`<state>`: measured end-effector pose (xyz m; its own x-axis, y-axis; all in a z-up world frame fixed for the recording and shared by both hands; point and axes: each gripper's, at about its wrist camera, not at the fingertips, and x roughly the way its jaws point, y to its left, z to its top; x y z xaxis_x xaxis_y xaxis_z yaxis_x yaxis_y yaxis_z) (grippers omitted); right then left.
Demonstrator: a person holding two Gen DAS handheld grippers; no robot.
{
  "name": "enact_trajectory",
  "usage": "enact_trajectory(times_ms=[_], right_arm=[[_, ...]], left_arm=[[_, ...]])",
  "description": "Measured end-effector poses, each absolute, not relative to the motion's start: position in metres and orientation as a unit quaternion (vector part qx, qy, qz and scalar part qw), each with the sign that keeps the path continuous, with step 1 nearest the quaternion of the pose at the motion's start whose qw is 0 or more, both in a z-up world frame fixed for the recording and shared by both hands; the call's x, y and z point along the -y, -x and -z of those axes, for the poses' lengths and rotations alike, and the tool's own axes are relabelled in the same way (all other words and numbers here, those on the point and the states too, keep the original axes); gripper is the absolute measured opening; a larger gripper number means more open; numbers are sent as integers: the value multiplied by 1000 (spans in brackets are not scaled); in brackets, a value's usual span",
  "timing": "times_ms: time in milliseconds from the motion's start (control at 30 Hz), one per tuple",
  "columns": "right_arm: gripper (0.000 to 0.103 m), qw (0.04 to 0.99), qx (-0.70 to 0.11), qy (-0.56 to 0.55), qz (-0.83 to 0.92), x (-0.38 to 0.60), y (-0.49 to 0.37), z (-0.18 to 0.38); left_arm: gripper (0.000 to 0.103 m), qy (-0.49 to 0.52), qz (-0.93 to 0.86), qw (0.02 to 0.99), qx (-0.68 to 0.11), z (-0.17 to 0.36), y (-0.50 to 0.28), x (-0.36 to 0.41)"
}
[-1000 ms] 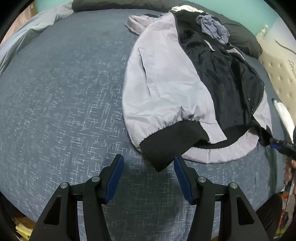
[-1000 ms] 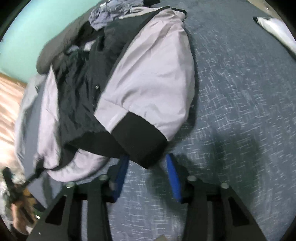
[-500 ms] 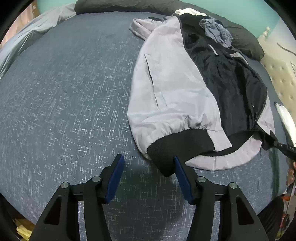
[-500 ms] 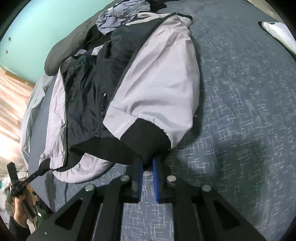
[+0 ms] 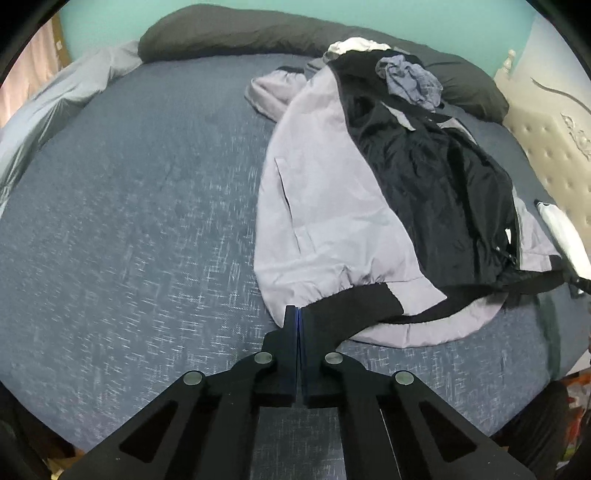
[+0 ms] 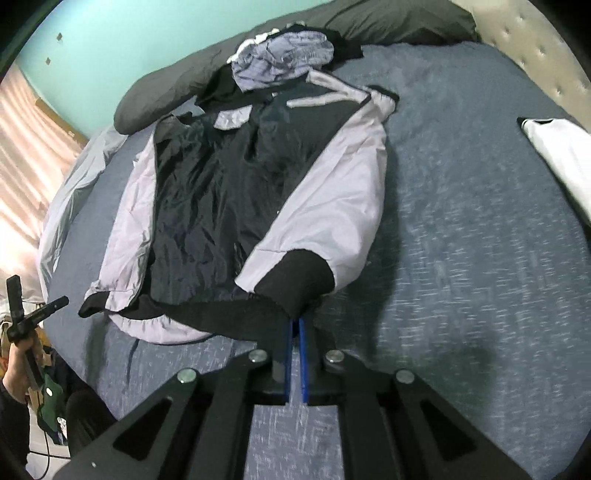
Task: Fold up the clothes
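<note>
Here the grey-and-black jacket (image 5: pixel 332 206) lies spread open on the blue-speckled bed (image 5: pixel 129 221), its dark lining up, collar toward the far pillows and hem toward the near edge. The left gripper (image 5: pixel 297 314) is pressed together at the near left corner of the jacket, right where the black ribbed hem band (image 5: pixel 354 306) meets the grey shell — its blue pads meet with barely a line between them, and the edge of the band seems to be caught at their tips, though the cloth between them is hard to make out. The right gripper (image 6: pixel 295 325) is likewise closed, pinching the black cuff (image 6: pixel 295 284) of the sleeve folded over the jacket's right side; the cuff hangs off its tips, raised a little from the bed. In the right wrist view the left gripper (image 6: pixel 55 306) shows at the far left, held in a hand (image 6: pixel 18 373) at the hem's other black corner. A crumpled blue-grey garment (image 5: pixel 410 83) sits on the collar — a dark long pillow (image 5: pixel 236 35) lies beyond it. A white folded cloth (image 6: pixel 557 155) rests on the bed, well apart to the right.
</note>
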<state>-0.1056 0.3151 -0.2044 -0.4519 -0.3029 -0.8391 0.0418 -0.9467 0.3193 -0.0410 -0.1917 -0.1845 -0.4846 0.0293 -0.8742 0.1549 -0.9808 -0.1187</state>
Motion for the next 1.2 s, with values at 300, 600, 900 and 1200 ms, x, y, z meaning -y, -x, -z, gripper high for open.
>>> enact_trajectory(times_ms=[300,600,900,1200], right_arm=[[3,99,125,-518,840,-330,77,201],[3,100,128,-525,836,-329,73,209],[3,92,136,-532,831,-330,78,219],[3,88,139,-539,826,-332,81,227]], left_arm=[[7,-518,851,19,-80,185,30,172],[44,-536,843,4,-51,208,37,151],[46,-553,832,21,-40,236,48,158],[45,-527,846,10,-83,227,49,171]])
